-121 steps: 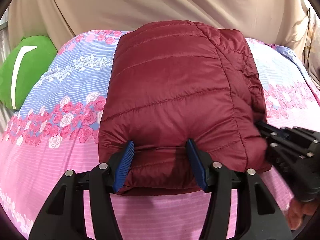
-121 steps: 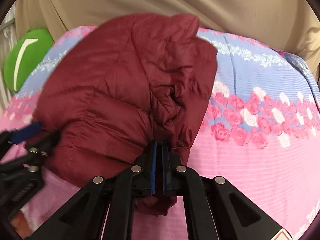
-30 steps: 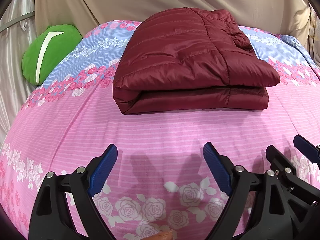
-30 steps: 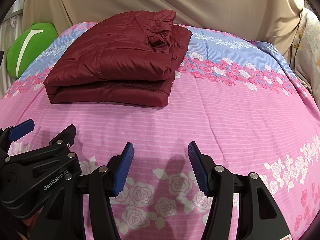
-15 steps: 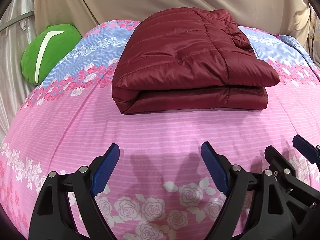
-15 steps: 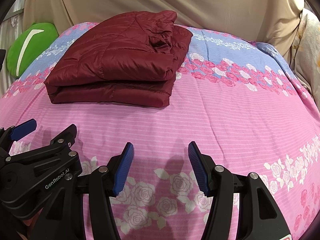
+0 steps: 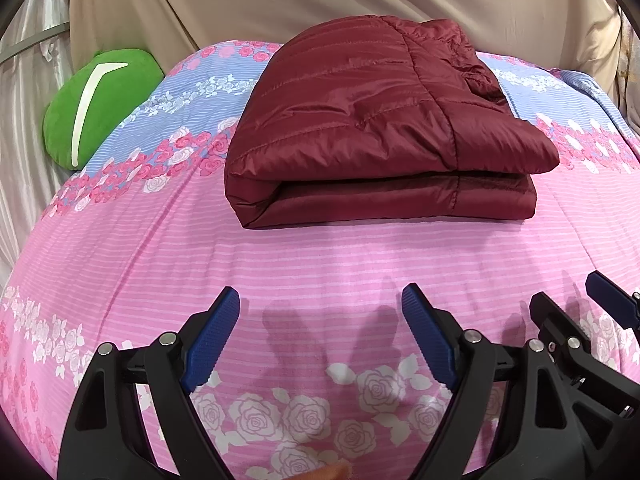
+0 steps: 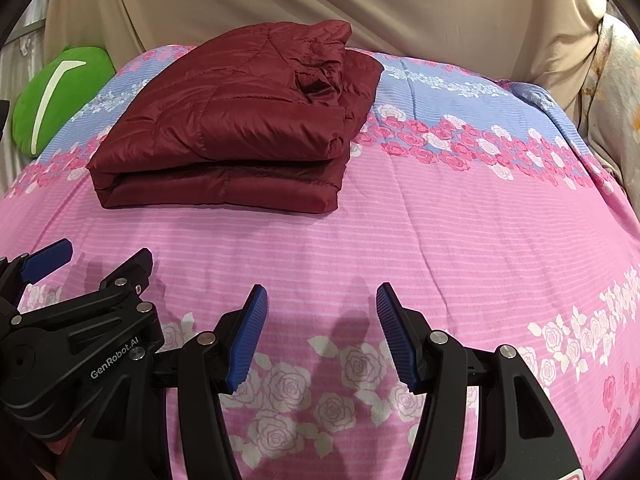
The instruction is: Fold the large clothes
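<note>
A dark red quilted jacket [image 7: 372, 120] lies folded into a thick rectangular stack on the pink and blue floral bed cover [image 7: 320, 264]. It also shows in the right wrist view [image 8: 240, 128], up and to the left. My left gripper [image 7: 320, 336] is open and empty, low over the cover, well in front of the jacket. My right gripper [image 8: 320, 336] is open and empty too, just right of the left one, whose body shows at the lower left of the right wrist view [image 8: 80, 320].
A green cushion [image 7: 96, 104] with a white stripe lies at the bed's far left corner. A beige curtain [image 7: 320, 0] hangs behind the bed. Floral fabric [image 8: 616, 92] hangs at the right edge.
Four seconds ago both grippers were at the jacket, the right one shut on its fabric. Both are now released and drawn back. Over the last second they barely moved.
</note>
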Motion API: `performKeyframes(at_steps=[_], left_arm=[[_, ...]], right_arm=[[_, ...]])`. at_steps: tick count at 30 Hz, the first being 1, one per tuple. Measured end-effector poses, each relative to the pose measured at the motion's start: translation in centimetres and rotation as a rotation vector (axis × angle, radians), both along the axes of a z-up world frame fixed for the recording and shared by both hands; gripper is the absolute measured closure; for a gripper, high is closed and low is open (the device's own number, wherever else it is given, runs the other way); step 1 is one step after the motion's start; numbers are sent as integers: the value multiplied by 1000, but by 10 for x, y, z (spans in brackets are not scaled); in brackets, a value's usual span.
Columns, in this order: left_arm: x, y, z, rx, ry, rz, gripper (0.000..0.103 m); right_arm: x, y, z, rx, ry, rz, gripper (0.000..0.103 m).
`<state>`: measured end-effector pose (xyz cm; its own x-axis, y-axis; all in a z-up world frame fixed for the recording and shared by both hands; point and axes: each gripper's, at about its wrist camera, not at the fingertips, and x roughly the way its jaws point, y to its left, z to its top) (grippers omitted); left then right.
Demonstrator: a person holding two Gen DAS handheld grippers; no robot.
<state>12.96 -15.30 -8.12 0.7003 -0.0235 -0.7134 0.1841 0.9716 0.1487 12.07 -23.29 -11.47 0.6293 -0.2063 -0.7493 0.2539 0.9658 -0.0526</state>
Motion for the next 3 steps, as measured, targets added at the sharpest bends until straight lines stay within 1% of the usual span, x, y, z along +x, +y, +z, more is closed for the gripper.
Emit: performKeyframes(at_steps=[3], left_arm=[[0,-1,0,3,0,2,24]], right_arm=[[0,3,0,0,2,-7,46]])
